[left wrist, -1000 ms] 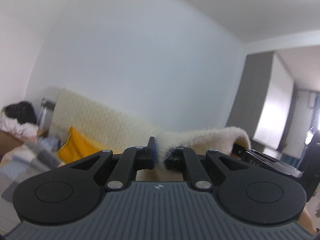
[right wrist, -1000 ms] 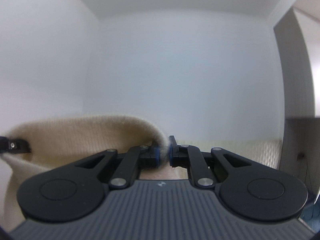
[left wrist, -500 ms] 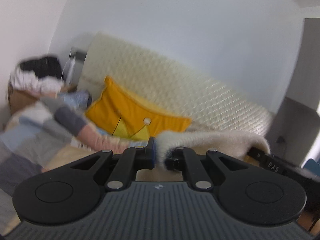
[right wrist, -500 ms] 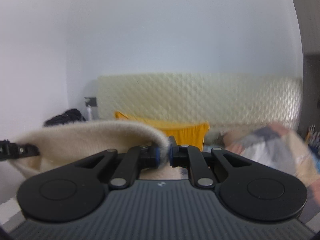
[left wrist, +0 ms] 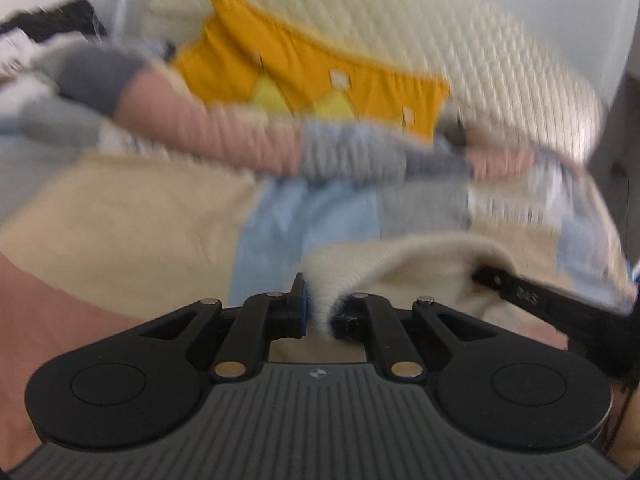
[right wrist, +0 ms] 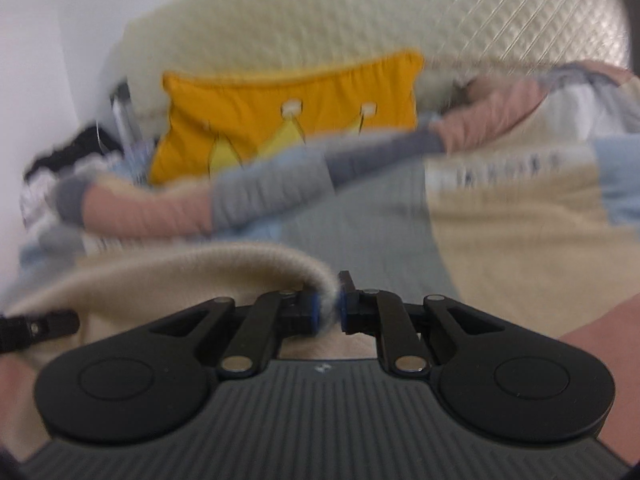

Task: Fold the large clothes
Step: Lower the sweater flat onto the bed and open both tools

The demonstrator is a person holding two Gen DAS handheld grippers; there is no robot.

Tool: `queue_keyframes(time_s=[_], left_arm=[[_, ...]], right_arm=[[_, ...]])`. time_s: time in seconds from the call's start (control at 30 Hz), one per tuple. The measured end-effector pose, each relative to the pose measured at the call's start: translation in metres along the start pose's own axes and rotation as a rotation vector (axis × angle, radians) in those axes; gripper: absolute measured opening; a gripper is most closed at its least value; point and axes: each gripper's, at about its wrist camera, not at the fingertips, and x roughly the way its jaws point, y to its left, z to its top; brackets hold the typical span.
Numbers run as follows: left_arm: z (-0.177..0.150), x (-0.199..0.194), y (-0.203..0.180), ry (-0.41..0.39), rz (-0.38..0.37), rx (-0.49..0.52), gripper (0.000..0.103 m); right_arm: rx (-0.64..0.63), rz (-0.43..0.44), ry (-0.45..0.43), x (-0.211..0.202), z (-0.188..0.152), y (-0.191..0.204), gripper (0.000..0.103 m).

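A cream knitted garment (left wrist: pixel 404 268) hangs stretched between my two grippers over a bed. My left gripper (left wrist: pixel 320 312) is shut on one end of its ribbed edge. My right gripper (right wrist: pixel 330 310) is shut on the other end of the same garment (right wrist: pixel 168 280). The right gripper's finger (left wrist: pixel 536 296) shows at the right of the left wrist view, and the left gripper's finger (right wrist: pixel 36 326) shows at the far left of the right wrist view. The lower part of the garment is hidden under the grippers. Both views are blurred.
The bed has a patchwork cover (left wrist: pixel 132 224) of beige, blue and grey. A rolled striped blanket (left wrist: pixel 224 140) and an orange cushion (left wrist: pixel 320 76) lie before a cream quilted headboard (right wrist: pixel 360 20). A pile of clothes (left wrist: pixel 36 36) is at the far left.
Both grippers have tilted down from the wall and ceiling toward the bed, carrying the cream garment with them. Both stay shut on it.
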Motion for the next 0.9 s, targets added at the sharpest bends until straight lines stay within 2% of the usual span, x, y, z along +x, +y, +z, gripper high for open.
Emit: queue_keyframes(time_s=[0.13, 0.3, 0.47, 0.5, 0.53, 0.57, 0.6, 0.63, 0.67, 0.7, 0.8, 0.9], left_arm=[[-0.013, 0.018, 0.001, 0.04, 0.036, 0.041, 0.008], [-0.016, 0.025, -0.001, 0.08, 0.062, 0.052, 0.009], [-0.012, 0.009, -0.015, 0.091, 0.085, 0.097, 0.012], [-0.01, 0.007, -0.017, 0.098, 0.08, 0.095, 0.02], [-0.006, 0.0, -0.019, 0.101, 0.059, 0.087, 0.036], [-0.003, -0.007, -0.022, 0.099, 0.032, 0.08, 0.046], [0.0, -0.016, -0.025, 0.088, 0.012, 0.084, 0.058], [0.002, -0.025, -0.029, 0.073, 0.006, 0.098, 0.061], [0.005, -0.032, -0.033, 0.063, 0.01, 0.113, 0.061], [0.007, -0.039, -0.036, 0.061, 0.013, 0.117, 0.061], [0.01, -0.061, -0.041, 0.051, -0.02, 0.077, 0.061], [0.008, -0.083, -0.048, 0.024, -0.022, 0.076, 0.061]], right_arm=[[0.02, 0.006, 0.056, 0.021, -0.026, -0.003, 0.019], [0.014, 0.038, 0.027, 0.04, -0.037, -0.005, 0.019], [0.046, 0.069, 0.03, 0.05, -0.044, -0.013, 0.019], [0.043, 0.067, 0.029, 0.055, -0.044, -0.013, 0.019], [0.046, 0.07, 0.024, 0.053, -0.044, -0.013, 0.02], [0.06, 0.083, 0.011, 0.048, -0.043, -0.014, 0.02], [0.078, 0.102, -0.001, 0.043, -0.042, -0.016, 0.028], [0.107, 0.126, -0.01, 0.034, -0.041, -0.021, 0.036], [0.143, 0.148, -0.008, 0.027, -0.04, -0.025, 0.054], [0.188, 0.167, -0.008, 0.017, -0.041, -0.031, 0.065], [0.209, 0.173, -0.019, -0.006, -0.046, -0.034, 0.066], [0.224, 0.152, -0.024, -0.027, -0.048, -0.036, 0.067]])
